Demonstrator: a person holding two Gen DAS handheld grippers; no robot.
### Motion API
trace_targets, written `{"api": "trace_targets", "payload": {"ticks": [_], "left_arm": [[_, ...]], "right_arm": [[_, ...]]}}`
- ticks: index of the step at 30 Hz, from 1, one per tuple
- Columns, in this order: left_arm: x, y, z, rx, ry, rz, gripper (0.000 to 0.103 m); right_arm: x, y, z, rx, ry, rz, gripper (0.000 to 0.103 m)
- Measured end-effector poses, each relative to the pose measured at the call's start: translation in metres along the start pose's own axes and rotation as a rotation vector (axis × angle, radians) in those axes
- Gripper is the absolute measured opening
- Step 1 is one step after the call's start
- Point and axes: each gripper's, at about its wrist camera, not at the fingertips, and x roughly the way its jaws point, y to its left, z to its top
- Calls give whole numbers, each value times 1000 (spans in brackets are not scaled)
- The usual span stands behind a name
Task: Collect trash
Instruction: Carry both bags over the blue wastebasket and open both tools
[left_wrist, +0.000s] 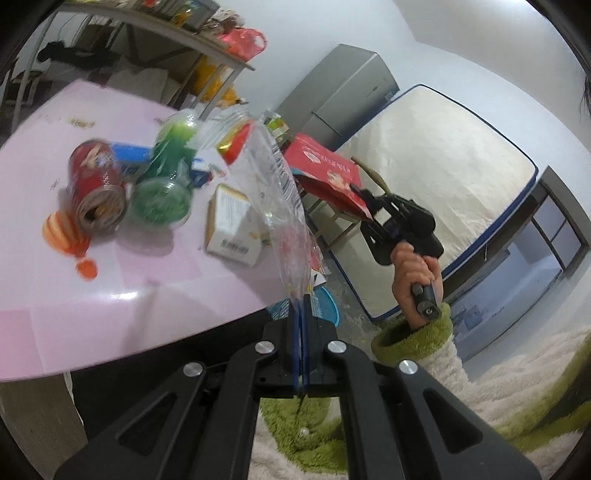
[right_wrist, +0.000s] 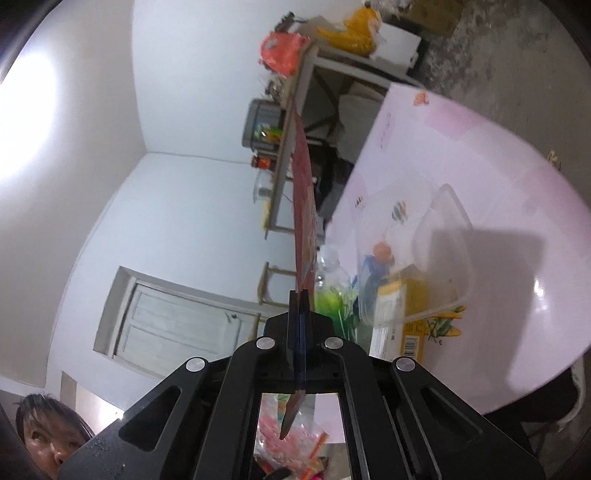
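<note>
My left gripper (left_wrist: 302, 301) is shut on a clear plastic bag (left_wrist: 280, 184) that rises over the edge of the pink table (left_wrist: 110, 295). My right gripper (right_wrist: 299, 295) is shut on a red snack wrapper (right_wrist: 304, 206), seen edge-on; in the left wrist view it (left_wrist: 371, 206) holds that red wrapper (left_wrist: 325, 173) to the right of the table. On the table lie a red can (left_wrist: 98, 184), green plastic bottles (left_wrist: 166, 177), a cardboard box (left_wrist: 232, 221), a blue carton (left_wrist: 129, 158) and orange peel (left_wrist: 62, 229).
A clear plastic tub (right_wrist: 439, 251) and a yellow box (right_wrist: 399, 314) lie on the table in the right wrist view. A shelf (left_wrist: 184, 40) with clutter stands behind. A mattress (left_wrist: 424, 184) leans on the wall. A blue basin (left_wrist: 325, 302) sits on the floor.
</note>
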Motion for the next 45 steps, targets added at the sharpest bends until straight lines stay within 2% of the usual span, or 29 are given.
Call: {"api": "trace_targets", "payload": {"ticks": [10, 14, 16, 18, 22, 25, 28, 32, 35, 39, 42, 45], "left_arm": [[35, -8, 37, 50, 42, -36, 0], [60, -29, 58, 100, 63, -45, 0], [80, -43, 71, 136, 100, -35, 0], [117, -63, 88, 192, 177, -10, 0], [197, -102, 109, 330, 329, 38, 0], [260, -129, 117, 432, 421, 56, 0], [343, -153, 115, 501, 563, 68, 0], [446, -171, 98, 585, 717, 106, 0], [520, -173, 74, 597, 840, 115, 0], [596, -166, 40, 594, 960, 130, 0], [643, -162, 20, 606, 1003, 158, 0], [676, -162, 8, 618, 1002, 177, 1]], "right_arm": [[-56, -17, 0, 39, -108, 23, 0], [-92, -21, 6, 29, -185, 5, 0], [-116, -25, 8, 27, -238, -23, 0], [-141, -30, 10, 26, -302, -67, 0], [-198, -39, 8, 9, -441, -219, 0], [-236, -51, 6, 25, -521, -339, 0], [-260, -70, 7, 55, -566, -468, 0], [-276, -107, 14, 126, -580, -596, 0], [-277, -138, 26, 177, -566, -686, 0], [-278, -176, 47, 219, -527, -796, 0], [-271, -196, 65, 226, -504, -860, 0], [-267, -212, 82, 220, -484, -899, 0]]}}
